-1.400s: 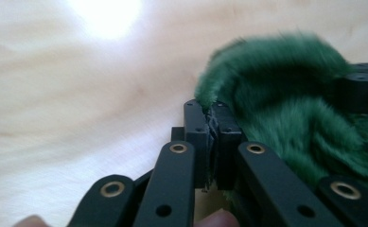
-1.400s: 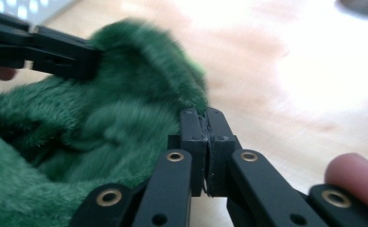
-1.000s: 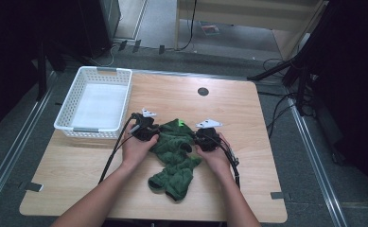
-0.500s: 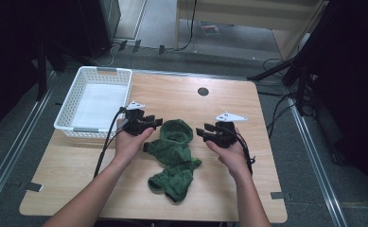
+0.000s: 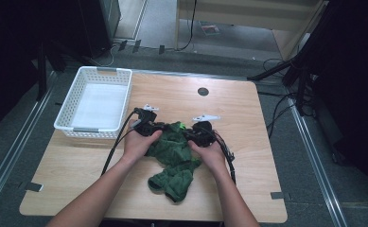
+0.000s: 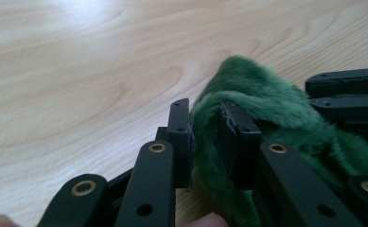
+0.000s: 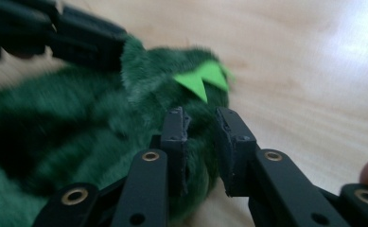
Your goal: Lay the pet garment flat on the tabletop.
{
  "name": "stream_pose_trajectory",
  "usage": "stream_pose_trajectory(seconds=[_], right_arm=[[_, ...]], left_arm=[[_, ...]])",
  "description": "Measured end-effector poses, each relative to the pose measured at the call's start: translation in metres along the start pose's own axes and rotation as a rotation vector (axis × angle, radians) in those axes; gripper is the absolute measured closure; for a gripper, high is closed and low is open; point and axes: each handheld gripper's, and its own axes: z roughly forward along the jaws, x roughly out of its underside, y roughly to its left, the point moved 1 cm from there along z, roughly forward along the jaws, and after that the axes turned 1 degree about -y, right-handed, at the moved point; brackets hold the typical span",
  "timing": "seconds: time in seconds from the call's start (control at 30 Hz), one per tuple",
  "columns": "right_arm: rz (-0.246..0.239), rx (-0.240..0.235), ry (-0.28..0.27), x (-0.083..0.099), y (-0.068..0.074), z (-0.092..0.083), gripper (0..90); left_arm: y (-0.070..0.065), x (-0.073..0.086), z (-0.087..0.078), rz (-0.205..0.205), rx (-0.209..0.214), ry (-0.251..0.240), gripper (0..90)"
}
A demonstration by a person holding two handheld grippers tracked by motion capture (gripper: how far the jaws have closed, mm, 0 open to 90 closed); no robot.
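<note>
Pale wooden table (image 5: 248, 156) carried the work: left gripper (image 6: 205, 137) had just been closing and clenched a fold of the green plush cloth (image 5: 174, 156); right gripper (image 7: 200, 142), likewise closing, pinched its opposite edge near a bright green tag (image 7: 203, 78). White basket (image 5: 77, 94) stood further left.

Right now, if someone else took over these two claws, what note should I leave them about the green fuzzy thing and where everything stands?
Left claw: jaws have just been closing, now pinching a fold of the dark green plush fabric garment at its upper left edge.
Right claw: jaws have also just been closing, with fabric between them at the upper right edge, near a bright green felt spike.
The garment lies crumpled at the middle of the light wooden table.
The white plastic mesh basket sits at the table's left rear, with nothing in it.
Done: both top edges gripped.
Left: probably lifting and moving the garment, perhaps to the basket.
</note>
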Motion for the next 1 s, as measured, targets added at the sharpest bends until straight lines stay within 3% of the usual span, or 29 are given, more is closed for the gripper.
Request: stream_pose_trajectory(seconds=[0.07, 0.13, 0.2, 0.3, 0.37, 0.47, 0.53, 0.57, 0.63, 0.7, 0.73, 0.8, 0.83, 0.93, 1.0], right_arm=[[0.006, 0.011, 0.030, 0.003, 0.000, 0.004, 69.9], [0.028, 0.022, 0.039, 0.004, -0.001, 0.005, 63.8], [0.032, 0.047, 0.045, 0.003, 0.000, 0.007, 61.1], [0.042, 0.058, 0.055, 0.003, 0.001, 0.009, 61.1], [0.037, 0.049, 0.063, 0.002, 0.003, 0.010, 69.6], [-0.020, 0.029, 0.068, 0.002, 0.006, 0.012, 87.6], [-0.060, 0.078, 0.031, -0.003, 0.005, 0.011, 89.8], [-0.069, 0.107, -0.018, -0.007, 0.003, 0.010, 90.0], [-0.031, 0.114, -0.116, -0.019, -0.006, 0.006, 90.0], [-0.003, 0.138, -0.134, -0.029, -0.012, 0.008, 89.6], [-0.001, 0.136, -0.108, -0.032, -0.015, 0.013, 88.2], [-0.003, 0.140, -0.033, -0.035, -0.018, 0.023, 76.5], [-0.003, 0.158, -0.033, -0.035, -0.019, 0.022, 72.4], [0.046, 0.118, -0.126, -0.034, -0.016, 0.004, 58.8], [0.031, 0.137, -0.177, -0.029, -0.008, -0.013, 56.1]], left_arm=[[0.001, 0.004, 0.001, 0.000, -0.029, 0.012, 74.5], [0.000, 0.006, 0.003, 0.011, -0.084, 0.014, 66.2], [0.001, 0.008, 0.005, 0.020, -0.108, 0.020, 63.9], [0.000, 0.009, 0.006, 0.037, -0.104, 0.019, 73.1], [-0.001, 0.009, 0.007, 0.063, -0.097, 0.022, 84.3], [-0.001, 0.008, 0.006, 0.062, -0.103, -0.019, 88.7], [0.002, 0.002, 0.005, 0.041, -0.123, -0.074, 89.1], [0.004, -0.001, 0.004, 0.035, -0.132, -0.097, 89.1], [0.007, -0.009, 0.007, 0.015, -0.147, -0.125, 88.8], [0.008, -0.016, 0.015, -0.008, -0.155, -0.110, 88.2], [0.009, -0.017, 0.021, -0.012, -0.157, -0.089, 87.8], [0.012, -0.018, 0.029, -0.018, -0.168, -0.064, 87.5], [0.014, -0.017, 0.031, -0.029, -0.165, -0.059, 87.2], [0.015, -0.015, 0.031, -0.030, -0.157, -0.059, 86.2], [0.015, -0.014, 0.031, -0.016, -0.161, -0.058, 84.7]])
